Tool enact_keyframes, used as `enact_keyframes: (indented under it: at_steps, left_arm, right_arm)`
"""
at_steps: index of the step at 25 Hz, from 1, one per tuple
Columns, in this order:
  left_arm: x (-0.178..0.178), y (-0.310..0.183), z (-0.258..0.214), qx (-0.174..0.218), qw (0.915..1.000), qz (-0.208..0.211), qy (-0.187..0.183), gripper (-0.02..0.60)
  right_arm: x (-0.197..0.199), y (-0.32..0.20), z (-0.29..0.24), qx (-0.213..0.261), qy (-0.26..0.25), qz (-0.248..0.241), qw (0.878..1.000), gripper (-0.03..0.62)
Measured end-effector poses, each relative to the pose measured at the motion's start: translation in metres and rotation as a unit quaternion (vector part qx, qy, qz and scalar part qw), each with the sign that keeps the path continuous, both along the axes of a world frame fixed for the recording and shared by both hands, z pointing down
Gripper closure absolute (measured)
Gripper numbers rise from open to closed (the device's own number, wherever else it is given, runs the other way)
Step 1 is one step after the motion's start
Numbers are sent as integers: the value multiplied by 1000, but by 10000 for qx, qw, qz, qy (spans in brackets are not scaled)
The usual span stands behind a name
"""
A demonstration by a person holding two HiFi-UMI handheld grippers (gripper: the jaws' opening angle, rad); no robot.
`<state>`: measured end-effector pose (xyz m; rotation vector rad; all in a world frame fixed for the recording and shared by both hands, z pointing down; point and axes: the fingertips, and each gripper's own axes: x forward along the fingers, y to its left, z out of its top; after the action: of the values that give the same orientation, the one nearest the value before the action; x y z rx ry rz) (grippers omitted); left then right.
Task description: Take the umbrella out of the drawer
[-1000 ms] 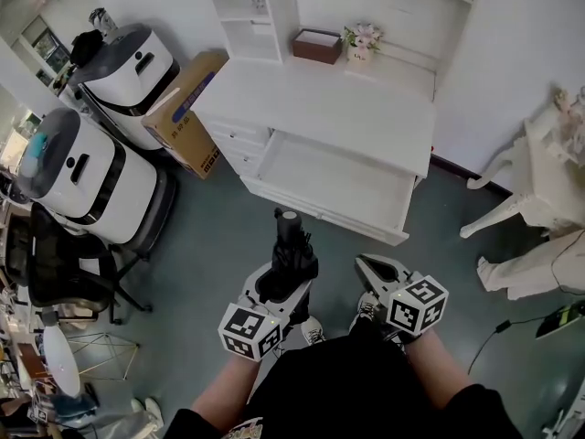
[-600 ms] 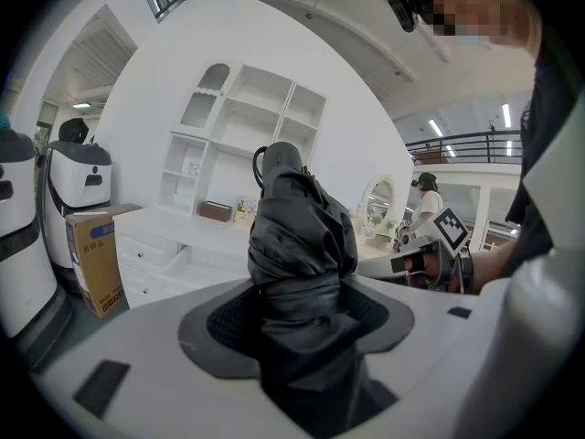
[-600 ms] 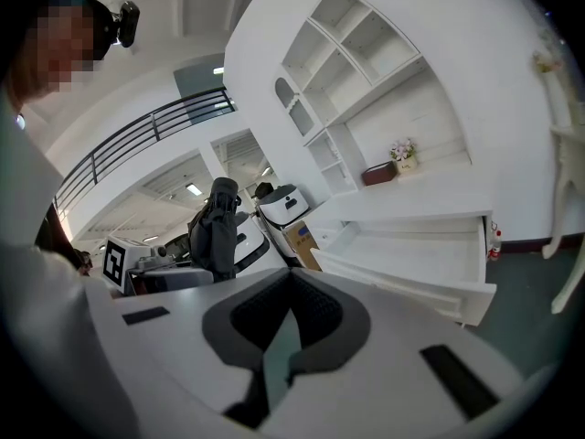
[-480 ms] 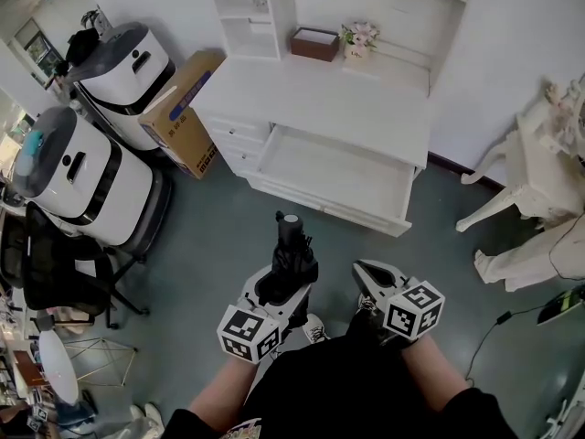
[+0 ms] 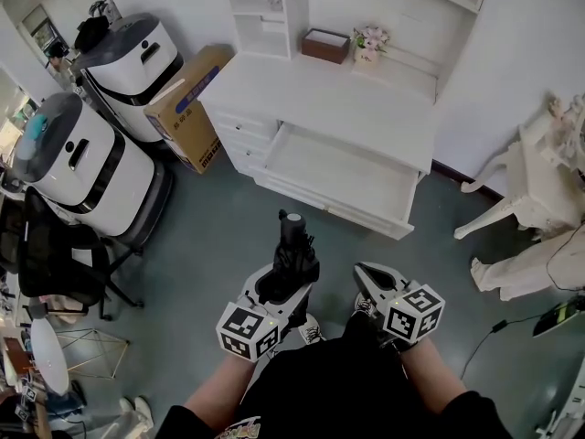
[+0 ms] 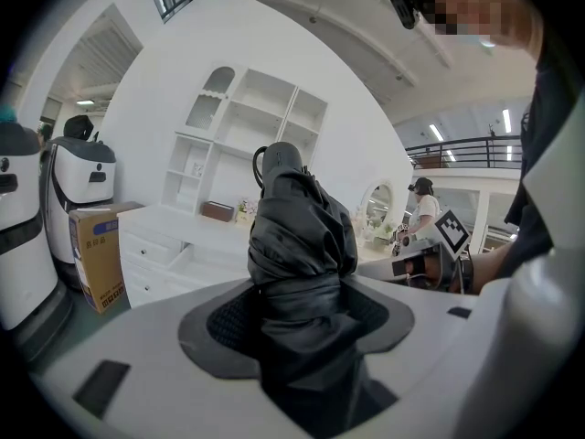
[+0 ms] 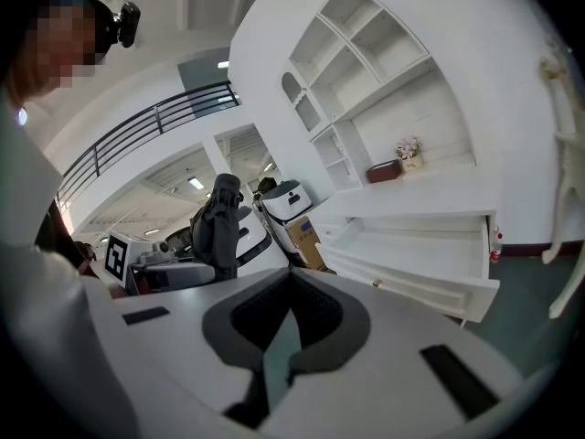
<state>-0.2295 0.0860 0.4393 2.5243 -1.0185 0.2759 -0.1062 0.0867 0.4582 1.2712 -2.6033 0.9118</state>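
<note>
Little has changed over the last 1 second: the left gripper (image 5: 289, 280) still clamps the folded umbrella (image 5: 293, 243) upright, well clear of the open drawer (image 5: 340, 174) far ahead, and the right gripper (image 5: 364, 273) stays closed on nothing, so the task looks done.

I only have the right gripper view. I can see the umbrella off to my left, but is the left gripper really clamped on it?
Observer: Yes. In the left gripper view, the left gripper has its jaws shut on the folded black umbrella.
Operator: Good. Is it fully clear of the drawer?
Observer: The head view from above shows it held over the grey floor, apart from the front of the open drawer. I see nothing lying in the drawer.
</note>
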Motion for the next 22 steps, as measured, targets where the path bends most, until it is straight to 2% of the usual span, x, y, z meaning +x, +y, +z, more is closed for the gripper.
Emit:
enact_keyframes:
  at_steps: [7,22]
  left_arm:
    - [-6,-3,2,-26,10000,-71,-21,321]
    - [3,-7,6,-57,10000,21,-31,321]
  right_arm:
    - [-4,-4,0,-3,9,-10,10000,592]
    - [3,-6,6,-36,-13,72,10000,592]
